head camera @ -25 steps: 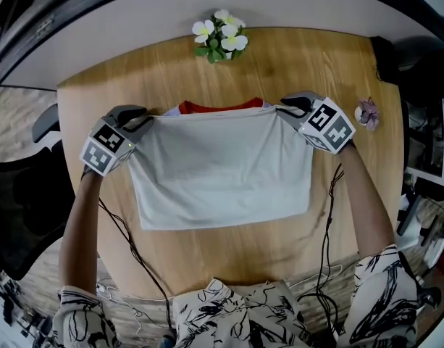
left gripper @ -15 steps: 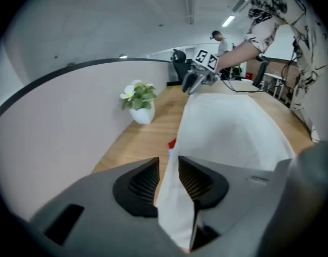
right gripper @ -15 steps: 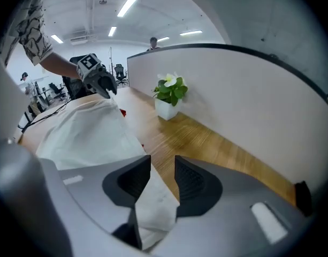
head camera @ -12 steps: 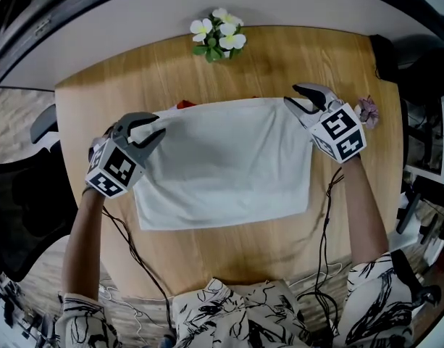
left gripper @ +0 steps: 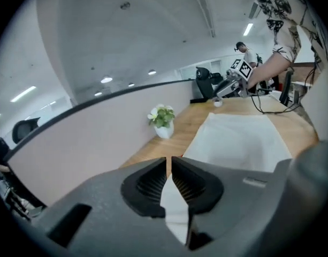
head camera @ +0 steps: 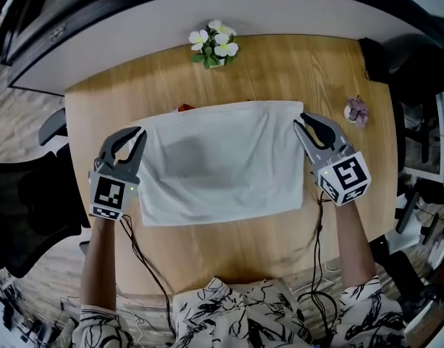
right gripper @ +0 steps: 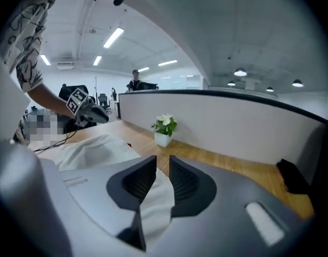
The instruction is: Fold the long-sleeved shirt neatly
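Presently, item one: long-sleeved shirt [head camera: 222,162], white, folded into a wide rectangle, lying flat at the middle of the bench [head camera: 229,256], its surface lightly creased; a small red patch [head camera: 184,108] peeks out at its far edge. Item two: left tool [head camera: 140,131], at the shirt's left edge, pointing away from the person and somewhat downward. Its jaws have just been closing and now stand almost together, with only a thin slit between the ribbed pads. Nothing is pinched there; the shirt merely shows through the gap. Item three: right tool [head camera: 300,119], at the shirt's far right corner, mirroring the left one. Its jaws have likewise just been closing and stand slightly apart, the pads pressing on nothing, with white cloth visible beyond them. Item four: potted white flowers [head camera: 216,42], at the bench's far edge, well apart from the shirt. Item five: purple flower [head camera: 356,111], small, on the bench to the right of the right tool. Item six: black cables [head camera: 138,256], trailing from each tool back across the near bench toward the person's patterned black-and-white clothing [head camera: 236,314].
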The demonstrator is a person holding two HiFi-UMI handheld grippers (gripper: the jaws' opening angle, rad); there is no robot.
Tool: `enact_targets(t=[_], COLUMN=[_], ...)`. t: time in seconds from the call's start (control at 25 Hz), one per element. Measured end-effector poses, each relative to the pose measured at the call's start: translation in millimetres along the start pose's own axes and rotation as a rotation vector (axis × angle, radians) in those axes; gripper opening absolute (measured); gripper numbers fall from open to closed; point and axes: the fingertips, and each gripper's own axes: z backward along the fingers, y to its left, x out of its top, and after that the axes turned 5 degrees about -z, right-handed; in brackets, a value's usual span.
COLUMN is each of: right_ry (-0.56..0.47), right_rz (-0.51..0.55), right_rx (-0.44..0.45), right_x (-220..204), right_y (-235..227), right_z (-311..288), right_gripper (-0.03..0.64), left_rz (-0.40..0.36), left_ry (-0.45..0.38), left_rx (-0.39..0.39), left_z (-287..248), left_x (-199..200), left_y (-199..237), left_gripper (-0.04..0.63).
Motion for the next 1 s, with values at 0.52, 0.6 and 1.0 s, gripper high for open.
enact_targets(t=[0.52, 0.6, 1.0], right_ry=[-0.393, -0.460, -0.673], right_rz=[-0.118, -0.139, -0.088], right_rx=[-0.114, -0.105, -0.035], right_x=[75.2, 84.9, 128.8], right_y=[21.0, 25.3, 67.1], right_z=[163.6, 185.6, 276.1], right_gripper=[0.006, 0.006, 0.006], left_rz=[0.252, 0.288, 0.296], left_ry=[-0.249, -0.296, -0.446], left_rx=[0.385, 0.437, 0.578], left_z=[197.8, 224.9, 322.5], left_x=[73.7, 84.2, 133.1], left_y=[-18.3, -22.5, -60.2], left_gripper=[0.006, 0.006, 0.006])
